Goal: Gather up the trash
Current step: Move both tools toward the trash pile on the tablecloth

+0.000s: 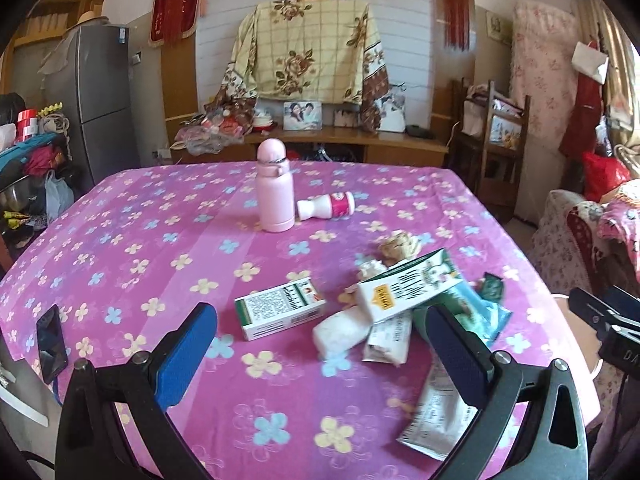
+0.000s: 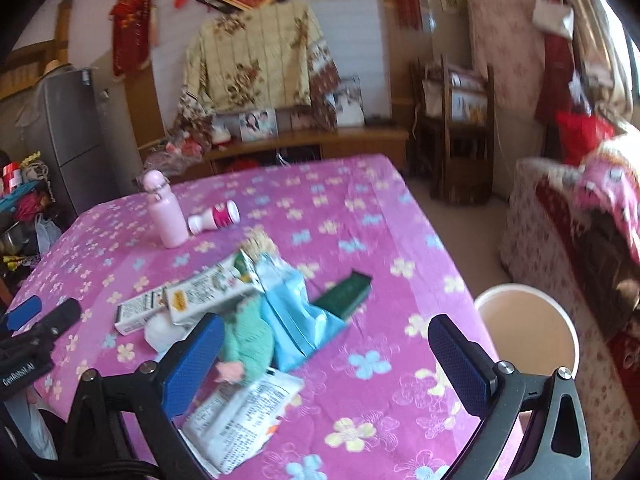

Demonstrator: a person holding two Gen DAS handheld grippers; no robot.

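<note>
A pale round bin (image 2: 528, 332) stood on the floor just beside the counter (image 2: 360, 208), at its right edge; nothing showed inside it. On the flowered pink cloth a pink flask (image 1: 274, 188) stood upright with its lid on, and a small white-and-pink bottle (image 1: 326, 206) lay on its side just beside it.

The trash lay in a loose heap near the front of the counter — a white-and-green box (image 1: 280, 308), a long carton (image 1: 404, 288) resting across other wrappers, a blue packet (image 2: 296, 320), a dark green box (image 2: 346, 294) and a white printed wrapper (image 2: 244, 416).

The left tool (image 1: 320, 356) was spread wide above the heap, holding nothing. The right tool (image 2: 328, 364) was likewise spread wide and empty — its left finger (image 2: 192, 364) overlapped the wrappers in view, though contact could not be told
</note>
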